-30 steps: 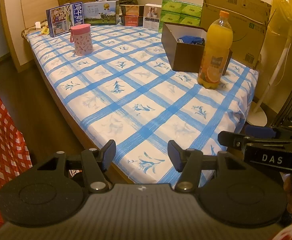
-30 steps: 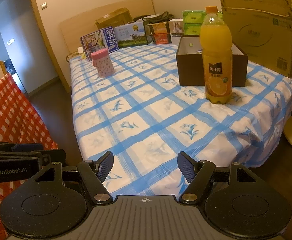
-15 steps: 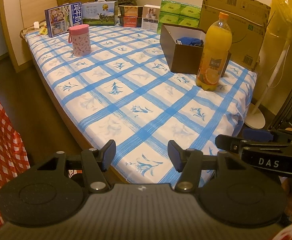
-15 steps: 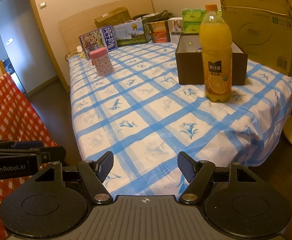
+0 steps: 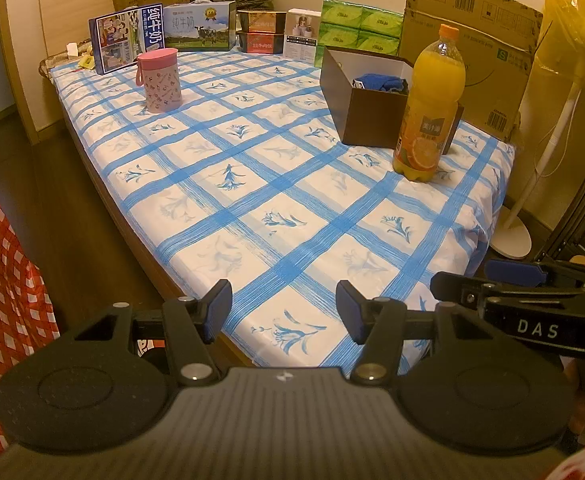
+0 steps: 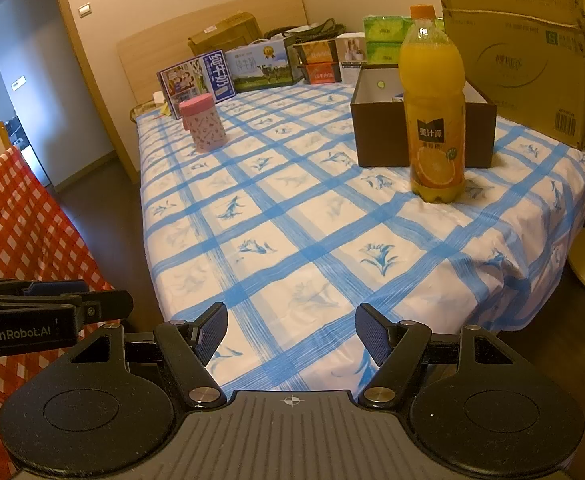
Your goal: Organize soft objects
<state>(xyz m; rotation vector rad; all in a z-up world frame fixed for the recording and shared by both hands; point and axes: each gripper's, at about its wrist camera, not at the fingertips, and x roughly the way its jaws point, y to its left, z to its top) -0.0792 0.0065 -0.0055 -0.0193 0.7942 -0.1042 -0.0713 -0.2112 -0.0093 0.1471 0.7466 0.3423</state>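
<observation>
A: From the left wrist, what is showing?
B: The left tool [image 5: 283, 306] is hanging released over the near edge of the bed [image 5: 252, 184], nothing between its fingers. A blue cloth [image 5: 380, 82] is lying inside the brown box [image 5: 366, 116] toward the far right corner, with the orange juice bottle [image 5: 430, 108] standing just before it.

A: And the right wrist?
B: The right tool [image 6: 291, 330] is also gaping, empty, over the near edge. A pink canister [image 6: 203, 128] is sitting near the far left edge. The box's contents are staying hidden here.
</observation>
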